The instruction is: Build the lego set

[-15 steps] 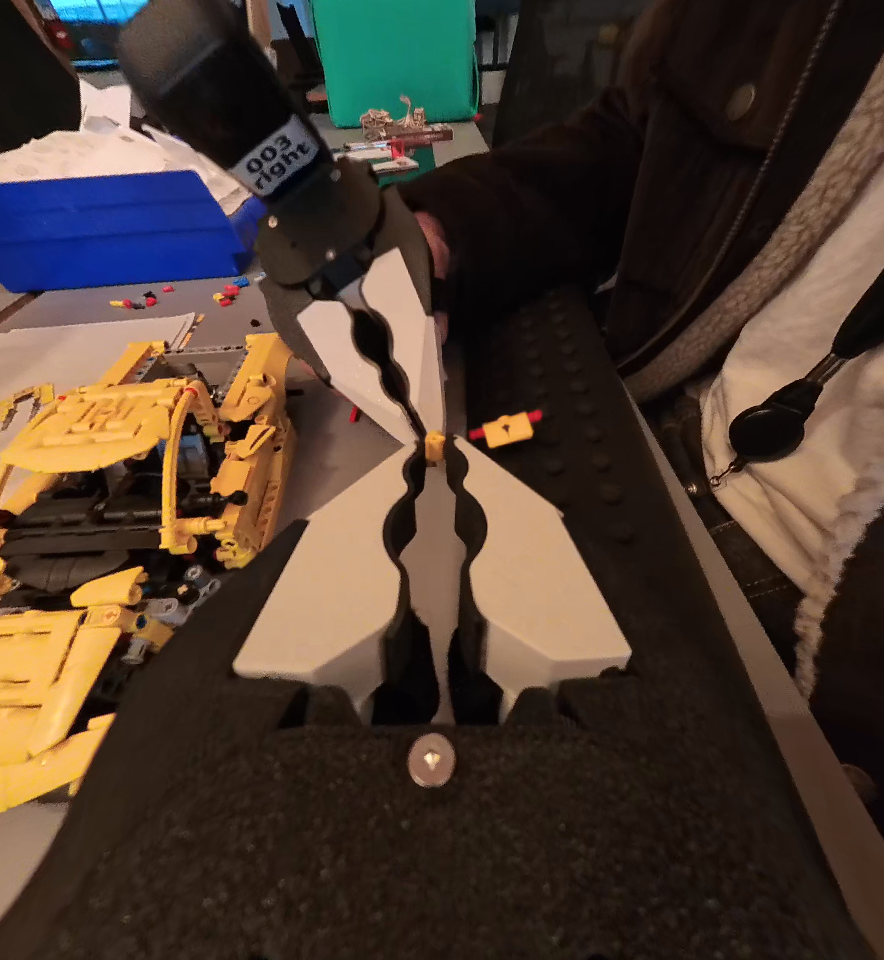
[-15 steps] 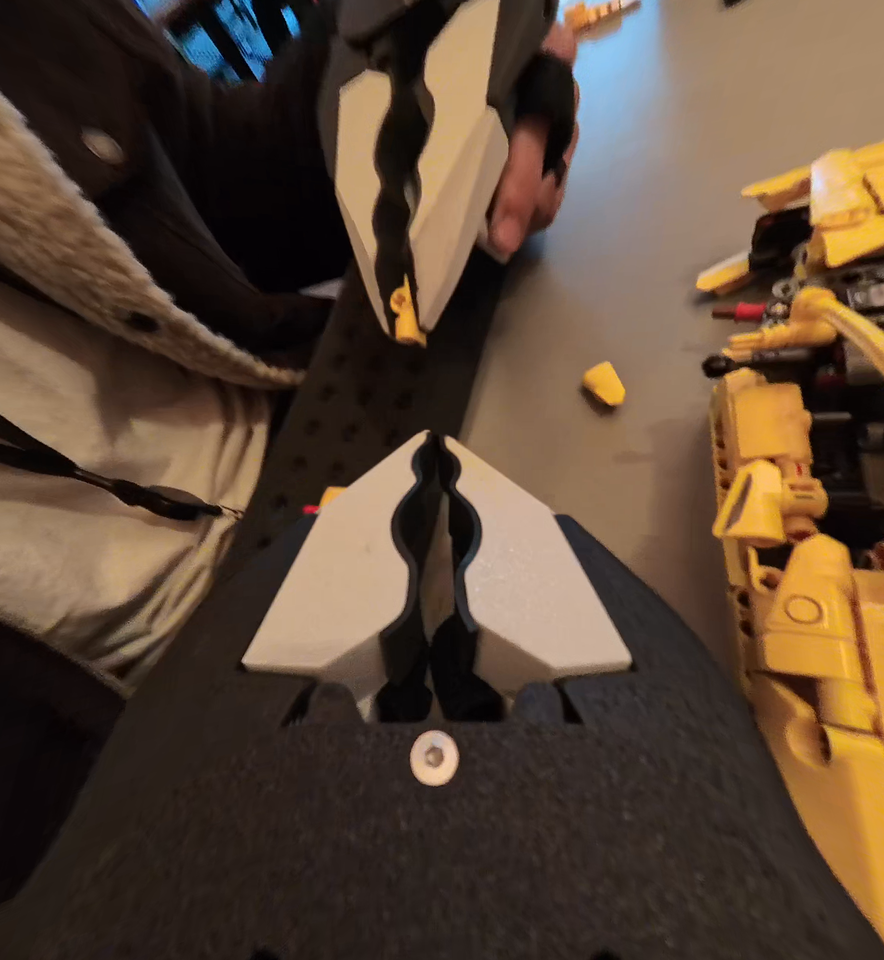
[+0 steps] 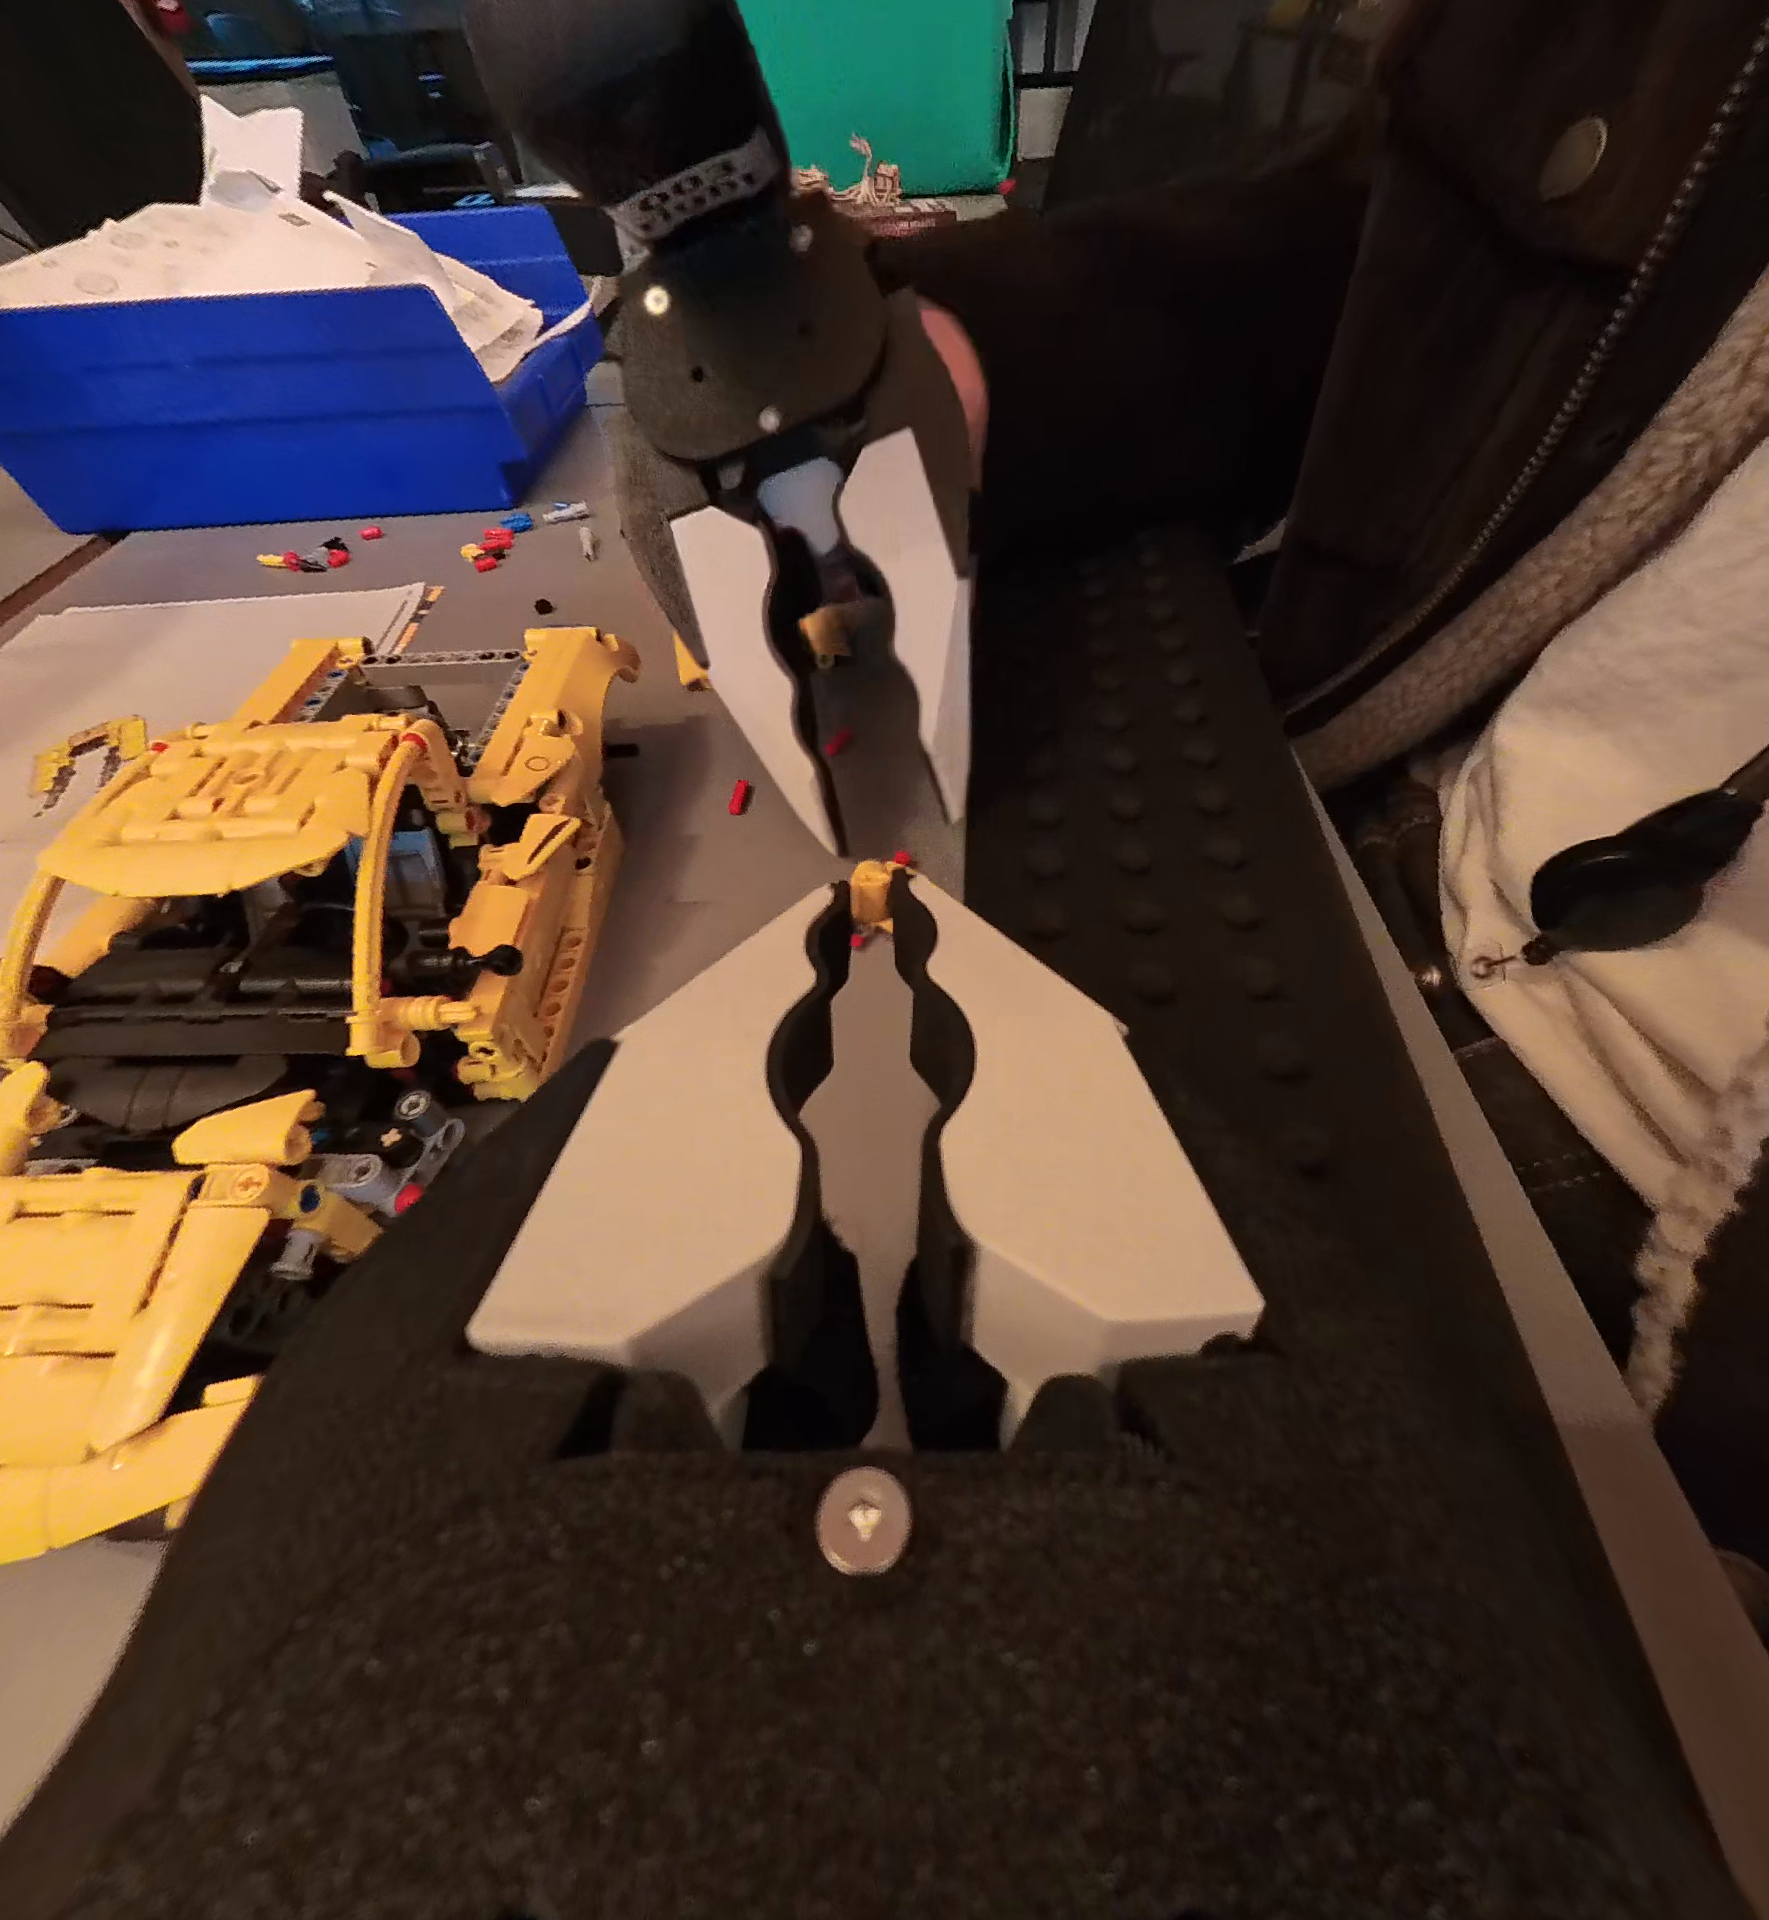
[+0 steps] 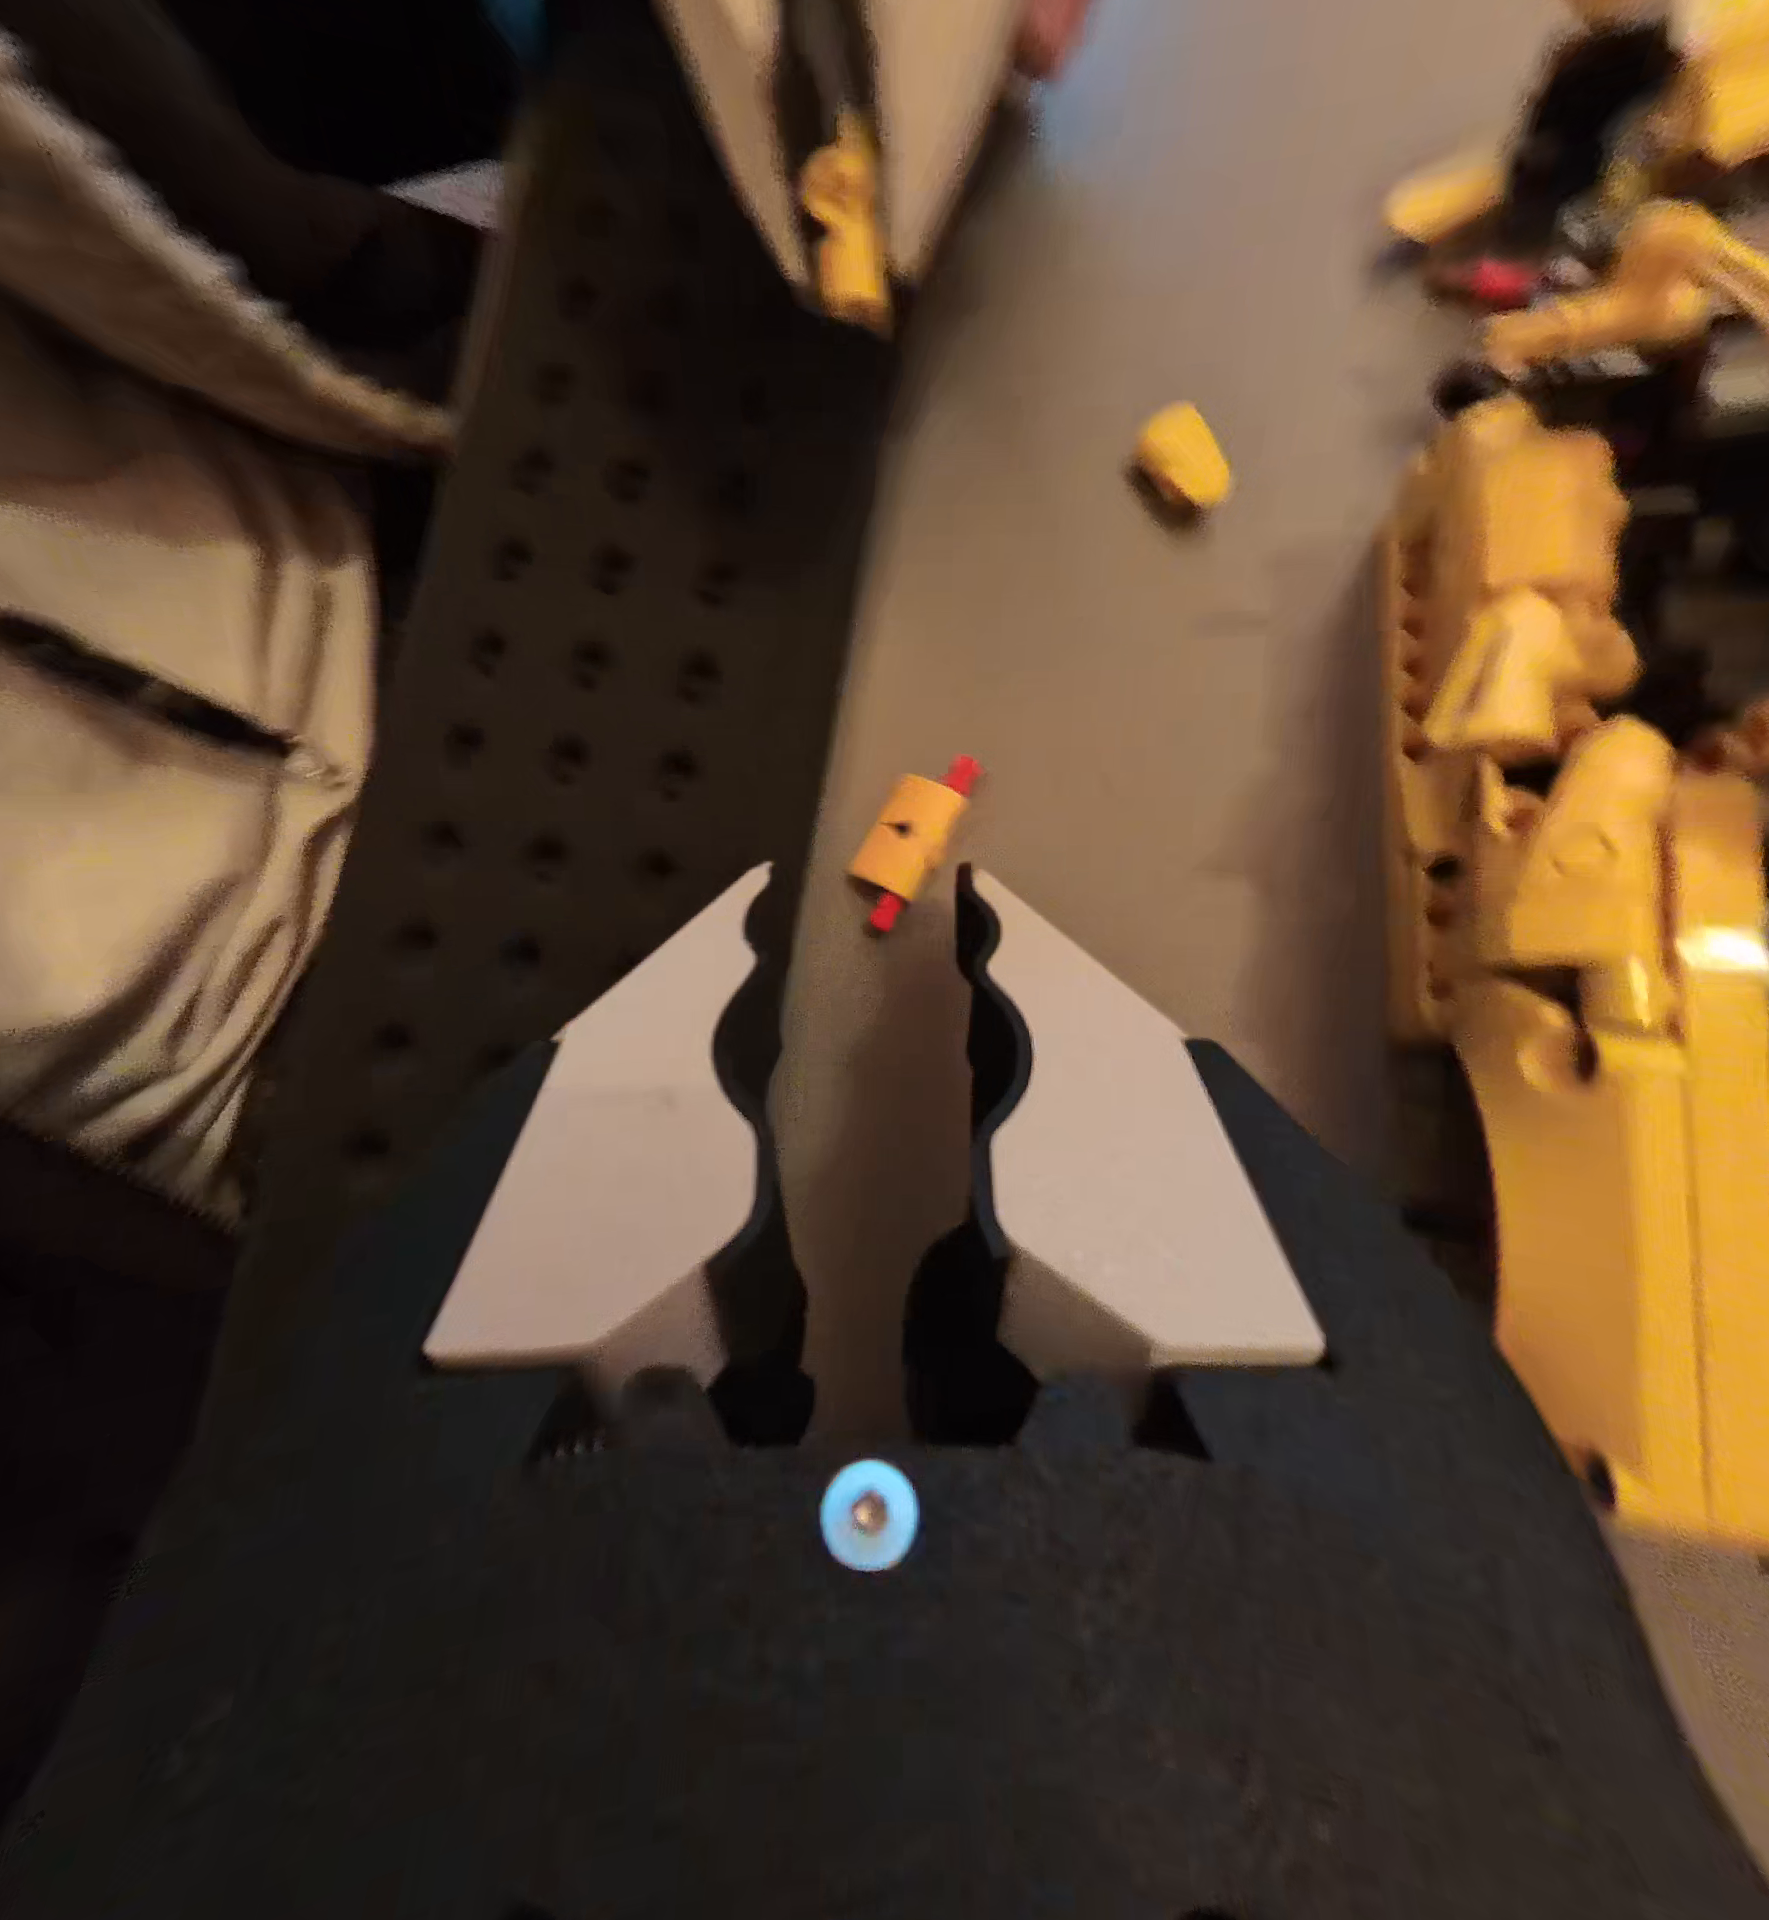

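**Left tongs pinch a yellow piece; right tongs spread**

The left gripper (image 3: 872,896) nips a small yellow connector (image 3: 869,891) at its tips. The right gripper (image 4: 867,883) gapes empty above a yellow connector with a red axle (image 4: 911,840) on the grey table (image 4: 1067,623), beside the yellow lego car (image 3: 236,935).

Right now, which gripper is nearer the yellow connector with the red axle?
Right. The connector lies at the right gripper's open tips; the left gripper is far beyond.

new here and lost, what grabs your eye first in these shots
The half-built yellow lego car fills the table's left side. At centre, the left gripper pinches a small yellow piece, while the right gripper hangs open over a yellow connector on a red axle.
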A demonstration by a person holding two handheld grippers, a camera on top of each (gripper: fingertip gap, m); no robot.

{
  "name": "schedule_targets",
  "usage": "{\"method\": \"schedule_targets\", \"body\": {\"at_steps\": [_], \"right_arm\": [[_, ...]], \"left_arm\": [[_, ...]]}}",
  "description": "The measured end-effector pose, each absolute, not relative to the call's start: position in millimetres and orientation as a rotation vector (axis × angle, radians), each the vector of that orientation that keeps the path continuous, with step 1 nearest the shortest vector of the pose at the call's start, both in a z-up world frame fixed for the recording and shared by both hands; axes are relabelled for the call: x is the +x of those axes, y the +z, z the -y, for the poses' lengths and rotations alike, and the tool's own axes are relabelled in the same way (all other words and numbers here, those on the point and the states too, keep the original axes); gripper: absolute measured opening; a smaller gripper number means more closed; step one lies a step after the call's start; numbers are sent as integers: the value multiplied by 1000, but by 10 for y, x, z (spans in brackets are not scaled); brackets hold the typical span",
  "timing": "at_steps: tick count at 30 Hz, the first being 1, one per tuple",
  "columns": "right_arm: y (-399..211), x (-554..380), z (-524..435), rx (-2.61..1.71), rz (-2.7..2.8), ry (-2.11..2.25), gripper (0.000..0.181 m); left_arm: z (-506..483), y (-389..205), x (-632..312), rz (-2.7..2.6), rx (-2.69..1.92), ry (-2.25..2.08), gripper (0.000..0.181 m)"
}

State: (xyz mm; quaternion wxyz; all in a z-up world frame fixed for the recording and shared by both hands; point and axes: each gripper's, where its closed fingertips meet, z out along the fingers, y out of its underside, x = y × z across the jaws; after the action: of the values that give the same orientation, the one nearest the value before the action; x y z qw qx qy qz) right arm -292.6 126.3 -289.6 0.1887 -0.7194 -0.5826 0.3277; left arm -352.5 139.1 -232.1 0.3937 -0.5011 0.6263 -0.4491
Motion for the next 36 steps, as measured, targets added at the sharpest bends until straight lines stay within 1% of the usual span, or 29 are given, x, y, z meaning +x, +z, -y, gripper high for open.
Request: {"method": "schedule_targets", "body": {"at_steps": [3,5,6,8,9,10,11,12,14,15,18,23,27,29,33,36], "right_arm": [[-2931,-2876,-1324,-2029,1542,766,29],[-2930,-2846,-1340,-2007,1511,734,18],[-2956,-2832,-1316,-2037,1508,755,14],[-3018,-2848,-1238,-2129,1508,827,18],[-3010,-2896,-1204,-2127,1505,866,17],[-3003,-2956,-1179,-2107,1515,884,14],[-2976,-3033,-1152,-2073,1524,913,7],[-2883,-3138,-1127,-2005,1509,989,4],[-2706,-3238,-1158,-1923,1443,1119,8],[-2709,-3218,-1168,-1917,1490,1108,16],[-2836,-3105,-1312,-1758,1755,785,33],[-2893,-3094,-1393,-1399,2097,545,34],[-3017,-3104,-1348,-1334,2290,590,37],[-3042,-3081,-1331,-1388,2367,594,27],[-3052,-3099,-1335,-1489,2342,590,21],[-3044,-3090,-1364,-1723,2176,684,19]], "left_arm": [[-1392,-2329,-3522,-1593,-1274,-1134,7],[-1380,-2345,-3518,-1607,-1273,-1125,7],[-1378,-2348,-3517,-1609,-1272,-1120,7],[-1382,-2342,-3520,-1604,-1269,-1115,7],[-1383,-2337,-3523,-1601,-1266,-1111,7],[-1384,-2332,-3527,-1598,-1263,-1109,7],[-1387,-2328,-3529,-1595,-1261,-1107,7],[-1391,-2323,-3531,-1591,-1261,-1106,7],[-1406,-2316,-3533,-1580,-1267,-1107,7],[-1414,-2311,-3536,-1574,-1269,-1105,7],[-1440,-2291,-3550,-1552,-1270,-1102,7],[-1460,-2327,-3545,-1556,-1293,-1100,7],[-1459,-2341,-3542,-1561,-1299,-1105,7],[-1461,-2350,-3540,-1564,-1305,-1109,7],[-1437,-2383,-3533,-1590,-1305,-1102,7],[-1432,-2401,-3527,-1601,-1306,-1090,7]]}}
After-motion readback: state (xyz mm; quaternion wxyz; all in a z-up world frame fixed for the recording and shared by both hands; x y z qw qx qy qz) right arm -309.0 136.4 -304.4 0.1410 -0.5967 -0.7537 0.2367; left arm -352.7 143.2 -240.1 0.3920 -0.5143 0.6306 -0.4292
